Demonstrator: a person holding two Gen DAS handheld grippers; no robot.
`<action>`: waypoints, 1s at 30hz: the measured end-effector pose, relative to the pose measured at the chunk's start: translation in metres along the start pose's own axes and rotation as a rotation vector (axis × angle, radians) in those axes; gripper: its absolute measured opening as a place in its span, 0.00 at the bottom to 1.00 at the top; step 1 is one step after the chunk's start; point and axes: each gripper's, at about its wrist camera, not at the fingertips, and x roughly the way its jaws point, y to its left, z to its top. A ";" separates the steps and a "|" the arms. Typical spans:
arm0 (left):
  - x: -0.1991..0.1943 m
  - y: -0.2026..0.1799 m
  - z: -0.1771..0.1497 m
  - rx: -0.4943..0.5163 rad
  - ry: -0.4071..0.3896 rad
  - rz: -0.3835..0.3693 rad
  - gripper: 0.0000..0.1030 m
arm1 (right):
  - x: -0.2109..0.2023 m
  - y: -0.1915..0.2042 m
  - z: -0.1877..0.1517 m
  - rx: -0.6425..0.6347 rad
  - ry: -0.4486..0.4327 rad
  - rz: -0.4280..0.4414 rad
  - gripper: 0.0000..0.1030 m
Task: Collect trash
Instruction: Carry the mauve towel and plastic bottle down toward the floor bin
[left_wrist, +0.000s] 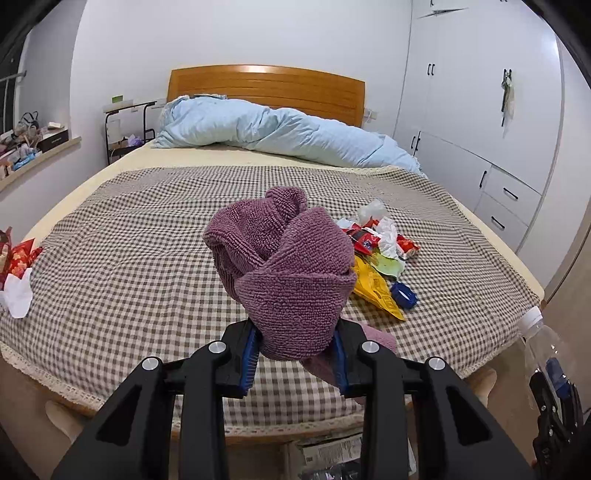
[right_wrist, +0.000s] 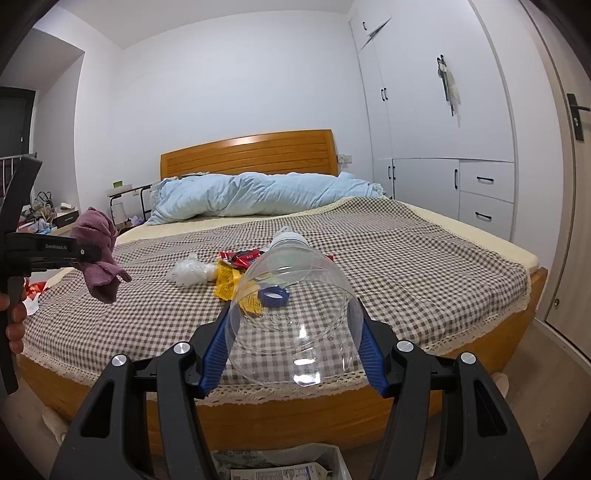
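Observation:
My left gripper (left_wrist: 297, 350) is shut on a crumpled purple cloth (left_wrist: 291, 266), held above the near end of the bed; in the right wrist view that cloth (right_wrist: 98, 254) hangs at the far left. My right gripper (right_wrist: 293, 354) is shut on a clear plastic bottle (right_wrist: 295, 306) that points toward the bed; its white cap and neck (left_wrist: 535, 332) show at the right edge of the left wrist view. On the checked bedspread (left_wrist: 147, 258) lies a pile of wrappers (left_wrist: 376, 251), red, yellow and white, with a blue ring (right_wrist: 273, 295) beside it.
More red wrappers and white paper (left_wrist: 16, 280) lie at the bed's left edge. A light-blue duvet (left_wrist: 280, 133) is bunched by the wooden headboard (left_wrist: 266, 88). White wardrobes (right_wrist: 443, 147) stand on the right. A carton with papers (right_wrist: 288, 467) sits on the floor below the grippers.

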 end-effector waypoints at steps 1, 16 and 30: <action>-0.006 -0.001 -0.003 0.004 -0.006 -0.007 0.29 | -0.002 0.000 0.000 -0.002 0.000 0.001 0.58; -0.056 -0.011 -0.040 0.063 -0.034 -0.090 0.29 | -0.034 0.004 -0.006 -0.023 0.014 0.034 0.58; -0.064 -0.016 -0.097 0.072 0.015 -0.143 0.29 | -0.042 0.003 -0.034 -0.062 0.083 0.028 0.58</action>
